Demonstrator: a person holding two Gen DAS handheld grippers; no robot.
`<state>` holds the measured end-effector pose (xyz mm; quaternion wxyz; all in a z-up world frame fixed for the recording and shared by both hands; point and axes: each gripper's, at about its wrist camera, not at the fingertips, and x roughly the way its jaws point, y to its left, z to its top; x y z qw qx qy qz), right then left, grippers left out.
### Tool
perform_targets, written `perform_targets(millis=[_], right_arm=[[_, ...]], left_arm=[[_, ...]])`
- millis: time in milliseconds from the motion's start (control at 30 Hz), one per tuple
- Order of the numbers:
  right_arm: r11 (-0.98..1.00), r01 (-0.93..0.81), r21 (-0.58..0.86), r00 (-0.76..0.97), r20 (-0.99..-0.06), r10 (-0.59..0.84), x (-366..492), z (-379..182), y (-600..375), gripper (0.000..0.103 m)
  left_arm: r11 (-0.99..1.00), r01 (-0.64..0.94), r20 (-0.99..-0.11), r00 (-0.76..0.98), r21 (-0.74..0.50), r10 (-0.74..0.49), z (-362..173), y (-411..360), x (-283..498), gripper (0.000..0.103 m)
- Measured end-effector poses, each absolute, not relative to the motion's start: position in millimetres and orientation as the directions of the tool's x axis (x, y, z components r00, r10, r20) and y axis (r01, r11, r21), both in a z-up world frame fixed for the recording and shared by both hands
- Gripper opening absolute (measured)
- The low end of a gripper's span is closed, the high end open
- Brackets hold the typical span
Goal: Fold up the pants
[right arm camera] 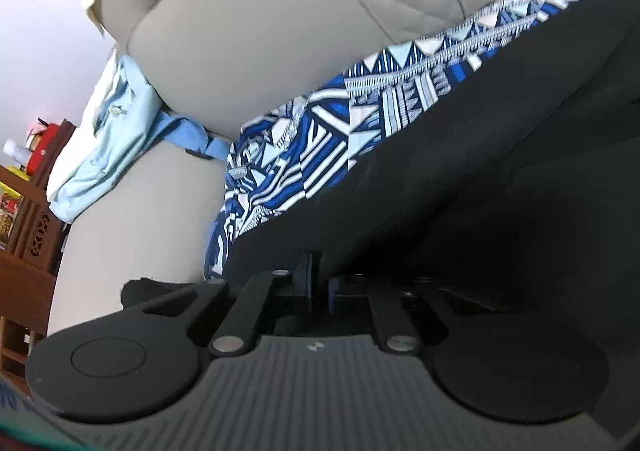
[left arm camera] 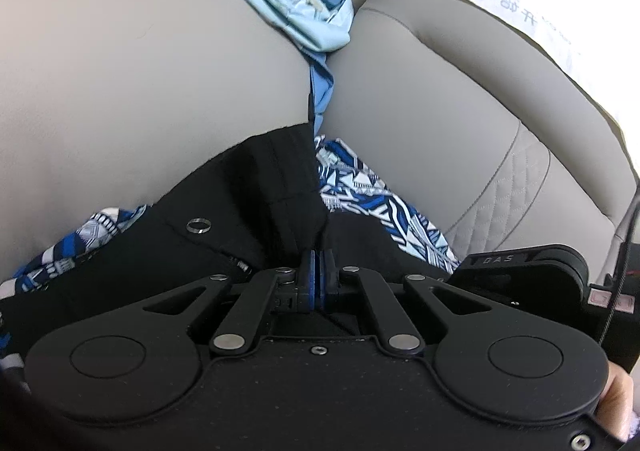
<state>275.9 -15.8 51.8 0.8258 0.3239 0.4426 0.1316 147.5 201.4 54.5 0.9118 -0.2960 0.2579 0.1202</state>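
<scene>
The black pants [left arm camera: 248,203] lie on a sofa seat over a blue-and-white patterned cloth [left arm camera: 360,187]. A metal eyelet [left arm camera: 198,226] shows on the pants. My left gripper [left arm camera: 319,259] is shut on a raised fold of the black pants. In the right wrist view the black pants [right arm camera: 500,187] fill the right side, with the patterned cloth [right arm camera: 320,131] behind them. My right gripper [right arm camera: 319,275] is shut on an edge of the black pants, which drape over its right finger and hide it.
Beige sofa back cushions [left arm camera: 120,63] rise behind the pants. A light blue garment [left arm camera: 288,7] is stuffed in the gap between the cushions and also shows in the right wrist view [right arm camera: 108,131]. A wooden shelf [right arm camera: 28,211] stands at far left. The other gripper's body [left arm camera: 532,275] is at right.
</scene>
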Motion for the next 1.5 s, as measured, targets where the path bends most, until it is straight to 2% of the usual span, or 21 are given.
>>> perform_targets(millis=[100, 167, 200, 300, 400, 433, 500, 533, 733, 1067, 1100, 1133, 1167, 1200, 1333, 1433, 1500], right_arm=[[0.767, 0.038, 0.640, 0.605, -0.626, 0.492, 263, 61, -15, 0.008], [0.773, 0.007, 0.634, 0.632, -0.602, 0.488, 252, 70, -15, 0.008], [0.778, -0.007, 0.628, 0.645, -0.592, 0.483, 247, 75, -15, 0.008], [0.800, -0.041, 0.599, 0.682, -0.568, 0.461, 233, 90, -12, 0.008], [0.830, -0.076, 0.553, 0.714, -0.550, 0.432, 215, 100, -9, 0.007], [0.837, -0.085, 0.541, 0.721, -0.546, 0.426, 207, 101, -9, 0.007], [0.848, -0.095, 0.522, 0.731, -0.541, 0.416, 194, 100, -8, 0.007], [0.850, -0.096, 0.517, 0.734, -0.541, 0.411, 187, 98, -8, 0.007], [0.838, -0.061, 0.542, 0.751, -0.528, 0.397, 148, 83, -6, 0.007], [0.790, -0.049, 0.611, 0.795, -0.455, 0.402, 138, 97, -12, 0.007], [0.789, -0.054, 0.612, 0.797, -0.450, 0.404, 135, 99, -12, 0.007], [0.790, -0.055, 0.611, 0.796, -0.451, 0.404, 133, 100, -11, 0.007], [0.793, -0.058, 0.607, 0.792, -0.455, 0.406, 130, 99, -10, 0.007], [0.800, -0.063, 0.597, 0.787, -0.463, 0.407, 128, 97, -7, 0.007], [0.829, -0.045, 0.557, 0.767, -0.513, 0.386, 120, 81, 0, 0.010], [0.846, 0.042, 0.531, 0.781, -0.545, 0.304, 121, 71, -8, 0.028], [0.857, 0.135, 0.497, 0.798, -0.567, 0.204, 125, 69, -19, 0.029]], left_arm=[[0.773, -0.372, -0.557, 0.830, -0.514, 0.029, 53, 209, 138, 0.012], [0.764, -0.366, -0.564, 0.826, -0.531, 0.004, 50, 213, 131, 0.013], [0.762, -0.360, -0.564, 0.826, -0.539, -0.008, 48, 214, 128, 0.018], [0.741, -0.321, -0.545, 0.835, -0.590, -0.073, 45, 222, 122, 0.053], [0.672, -0.292, -0.493, 0.861, -0.681, -0.125, 45, 235, 118, 0.067], [0.658, -0.292, -0.484, 0.866, -0.694, -0.126, 46, 239, 118, 0.075], [0.646, -0.311, -0.484, 0.869, -0.697, -0.104, 48, 245, 119, 0.085], [0.645, -0.330, -0.498, 0.863, -0.690, -0.091, 48, 247, 120, 0.085], [0.593, -0.445, -0.583, 0.810, -0.671, -0.053, 30, 253, 121, 0.081], [0.567, -0.431, -0.554, 0.831, -0.702, -0.053, 24, 258, 117, 0.084], [0.553, -0.431, -0.547, 0.836, -0.713, -0.053, 21, 260, 117, 0.077], [0.547, -0.439, -0.548, 0.835, -0.713, -0.046, 20, 261, 118, 0.057], [0.553, -0.456, -0.566, 0.824, -0.697, -0.034, 19, 262, 120, 0.045], [0.569, -0.480, -0.590, 0.807, -0.667, -0.011, 19, 261, 121, 0.021], [0.615, -0.508, -0.606, 0.793, -0.603, 0.061, 22, 256, 112, 0.015], [0.665, -0.497, -0.580, 0.806, -0.558, 0.116, 33, 251, 103, 0.013], [0.683, -0.495, -0.565, 0.812, -0.537, 0.144, 39, 250, 100, 0.013]])
